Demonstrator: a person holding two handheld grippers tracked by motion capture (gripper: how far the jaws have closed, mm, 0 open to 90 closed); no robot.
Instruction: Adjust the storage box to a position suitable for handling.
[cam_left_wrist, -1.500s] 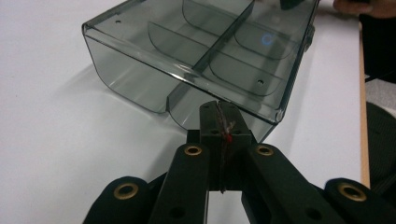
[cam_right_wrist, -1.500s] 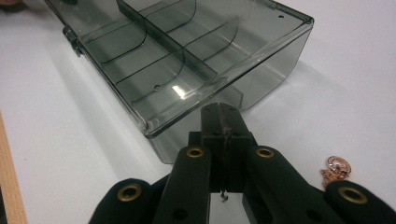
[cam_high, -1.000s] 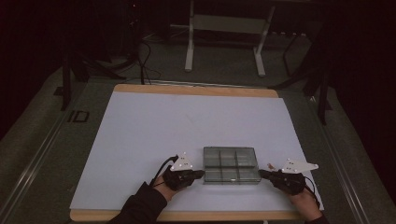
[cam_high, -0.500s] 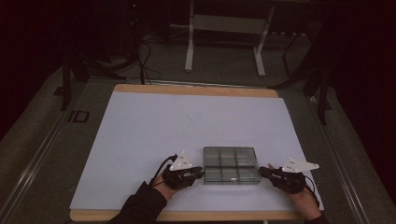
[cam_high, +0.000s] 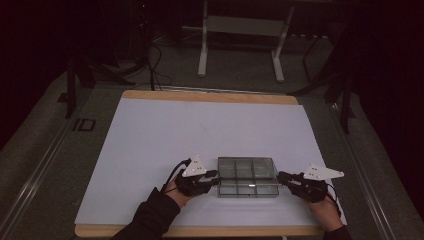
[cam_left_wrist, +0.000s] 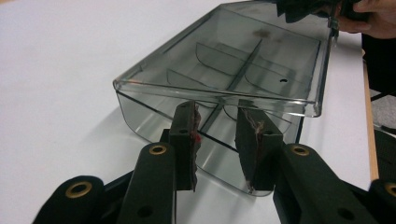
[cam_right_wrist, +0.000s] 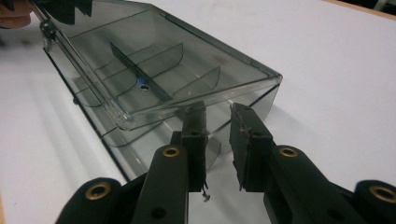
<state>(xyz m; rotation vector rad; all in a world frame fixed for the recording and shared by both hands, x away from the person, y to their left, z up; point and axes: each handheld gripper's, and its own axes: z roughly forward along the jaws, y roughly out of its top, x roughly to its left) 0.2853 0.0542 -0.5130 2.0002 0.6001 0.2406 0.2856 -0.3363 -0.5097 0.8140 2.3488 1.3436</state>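
- Smoky clear plastic box (cam_high: 248, 177), lid shut, sits near your edge of the white table (cam_high: 150, 145), between both grippers.
- Left gripper (cam_left_wrist: 218, 140) and right gripper (cam_right_wrist: 217, 135) have just been opening; their jaws stand apart at the box's ends, pressing nothing.
- Back both off level, so no pad catches the lid rim (cam_left_wrist: 212, 95).

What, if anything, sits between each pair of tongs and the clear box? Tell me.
Nothing visible does. The left tongs are at the left end of the clear compartment box and the right tongs at its right end. Both have just been opening, with only a gap between their pads.
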